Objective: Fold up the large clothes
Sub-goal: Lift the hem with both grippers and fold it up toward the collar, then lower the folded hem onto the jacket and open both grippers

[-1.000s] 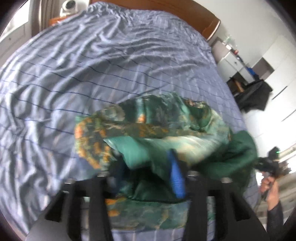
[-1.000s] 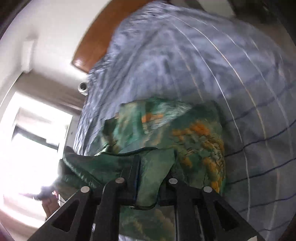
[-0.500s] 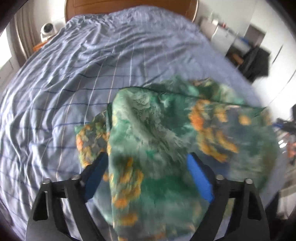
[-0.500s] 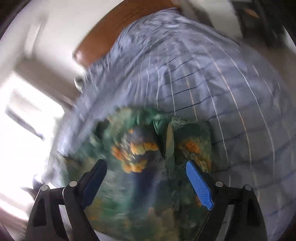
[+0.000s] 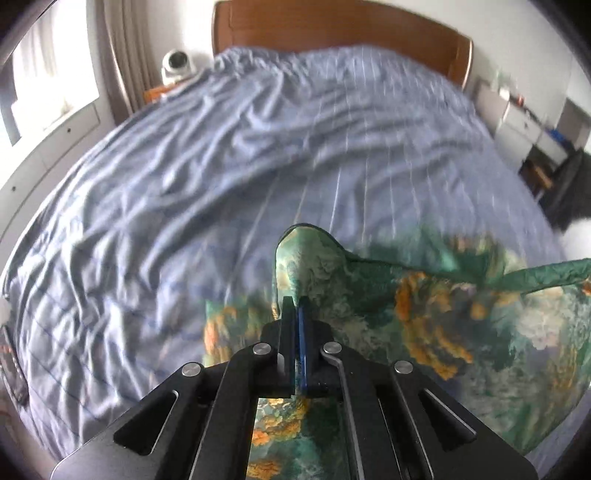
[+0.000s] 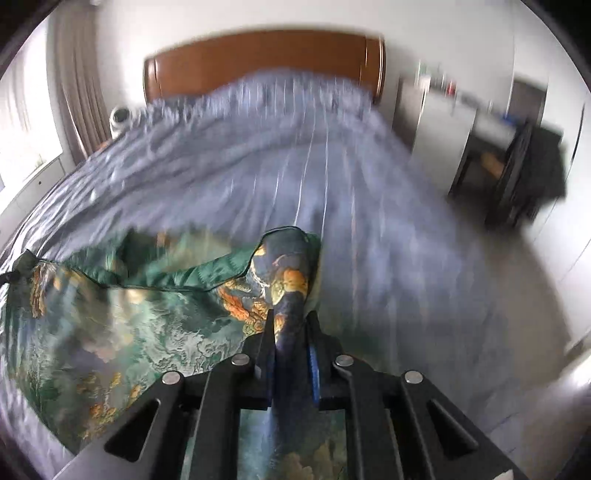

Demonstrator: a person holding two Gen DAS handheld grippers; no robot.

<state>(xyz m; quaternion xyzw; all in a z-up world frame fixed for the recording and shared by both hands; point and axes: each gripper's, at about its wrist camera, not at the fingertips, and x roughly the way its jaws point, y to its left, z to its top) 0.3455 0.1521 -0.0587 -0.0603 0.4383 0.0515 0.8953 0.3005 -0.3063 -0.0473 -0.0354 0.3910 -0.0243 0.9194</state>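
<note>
Both grippers, left point(image 5: 295, 314) and right point(image 6: 290, 325), are closed on one corner each of the garment point(image 5: 424, 317), which stretches sideways between them above the bed point(image 5: 221, 166), its long axis running from gripper to gripper

Black slotted tongs point(image 5: 295, 306), silver screws, blue finger pads point(image 6: 314, 363).

Left gripper point(image 5: 295, 310) clamped on corner of green floral garment point(image 5: 424, 314); cloth stretched rightward above blue striped bedsheet point(image 5: 221, 166); wooden headboard point(image 5: 332, 26) behind; white camera point(image 5: 177, 62) beside curtain point(image 5: 122, 55).
</note>
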